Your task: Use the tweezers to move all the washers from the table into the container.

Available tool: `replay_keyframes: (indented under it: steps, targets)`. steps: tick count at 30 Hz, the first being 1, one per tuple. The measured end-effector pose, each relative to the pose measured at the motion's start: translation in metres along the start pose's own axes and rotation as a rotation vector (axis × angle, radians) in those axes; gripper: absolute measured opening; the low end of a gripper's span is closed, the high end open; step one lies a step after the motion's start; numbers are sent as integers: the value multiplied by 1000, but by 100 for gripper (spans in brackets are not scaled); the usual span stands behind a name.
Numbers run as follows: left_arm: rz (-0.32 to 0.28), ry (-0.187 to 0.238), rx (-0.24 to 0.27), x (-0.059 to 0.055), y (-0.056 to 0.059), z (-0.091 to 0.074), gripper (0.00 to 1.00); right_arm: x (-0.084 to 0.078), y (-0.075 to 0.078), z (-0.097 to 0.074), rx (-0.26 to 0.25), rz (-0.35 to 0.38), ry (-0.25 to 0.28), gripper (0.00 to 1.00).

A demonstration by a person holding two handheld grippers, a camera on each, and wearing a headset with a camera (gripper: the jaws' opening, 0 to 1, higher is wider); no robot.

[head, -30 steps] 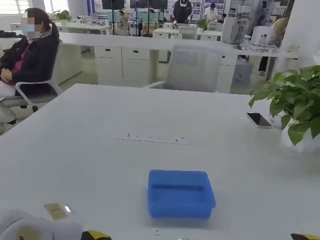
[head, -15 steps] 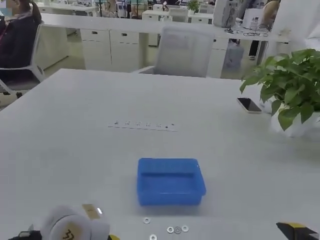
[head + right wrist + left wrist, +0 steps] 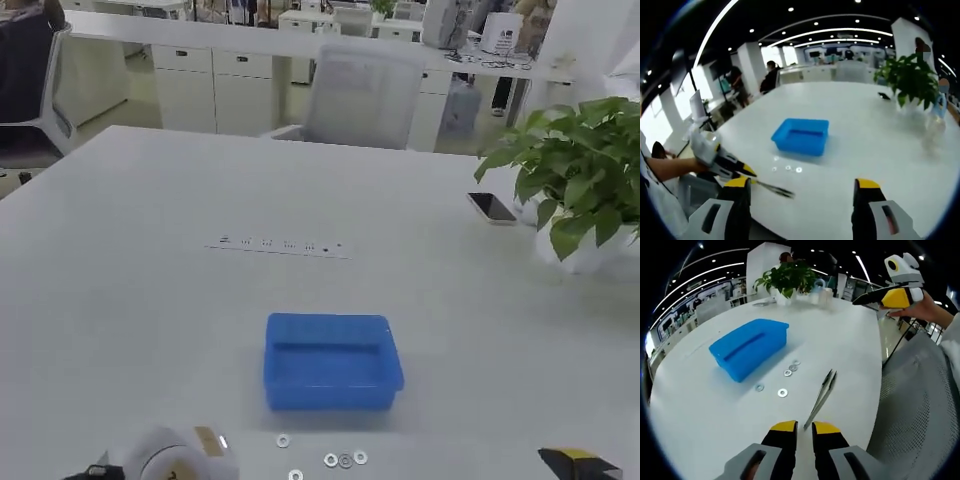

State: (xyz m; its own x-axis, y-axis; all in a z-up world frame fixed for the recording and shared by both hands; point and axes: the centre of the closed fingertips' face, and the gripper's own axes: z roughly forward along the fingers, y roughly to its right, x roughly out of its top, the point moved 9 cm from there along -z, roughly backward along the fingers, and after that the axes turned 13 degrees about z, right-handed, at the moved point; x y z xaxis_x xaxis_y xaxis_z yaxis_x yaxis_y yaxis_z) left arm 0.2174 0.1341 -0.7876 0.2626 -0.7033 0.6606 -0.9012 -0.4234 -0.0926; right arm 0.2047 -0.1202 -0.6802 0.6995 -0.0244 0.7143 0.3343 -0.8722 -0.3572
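A blue container (image 3: 330, 362) stands on the white table (image 3: 130, 260), with several washers (image 3: 345, 461) lying loose in front of it. The left gripper view has the container (image 3: 747, 347), the washers (image 3: 787, 373) and the slim metal tweezers (image 3: 822, 394). My left gripper (image 3: 805, 427) is shut on the tweezers' near end, and their tips point toward the washers. It also peeks in low in the head view (image 3: 172, 462). My right gripper (image 3: 804, 184) stands wide open with nothing in it, short of the washers (image 3: 788, 168) and container (image 3: 801, 135).
A potted plant (image 3: 580, 180) and a phone (image 3: 492, 207) sit at the table's far right. A socket strip (image 3: 280, 246) lies behind the container. An office chair (image 3: 365, 95) stands at the far edge. The near table edge runs close under both grippers.
The head camera has tipped down, bringing the washers in front of the container into view. The container and washers have not moved on the table.
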Motion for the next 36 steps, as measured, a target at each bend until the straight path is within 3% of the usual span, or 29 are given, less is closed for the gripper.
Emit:
replay_keyframes:
  steps: [5, 6, 13, 20, 24, 31, 36]
  targets:
    - [55, -26, -19, -2, 2, 8, 1, 0, -2, 3, 15, 16, 8, 83]
    - [72, -6, -24, -1, 1, 9, 0, 0, -2, 3, 16, 17, 8, 83]
    - [123, -14, -46, 0, 9, 5, 0, 2, -9, 3, 32, -7, 10, 82]
    - [177, -11, -38, 14, 17, -11, 0, -1, -13, 2, 48, -16, 4, 80]
    - [184, 29, -16, 25, 19, -25, 0, -2, -17, 1, 68, -25, 4, 76]
    - [187, 81, 19, 45, 18, -48, 0, -7, -26, 4, 113, -96, -35, 59]
    - [167, 115, 29, 56, 17, -60, 0, -12, -32, 10, 109, -235, -88, 51]
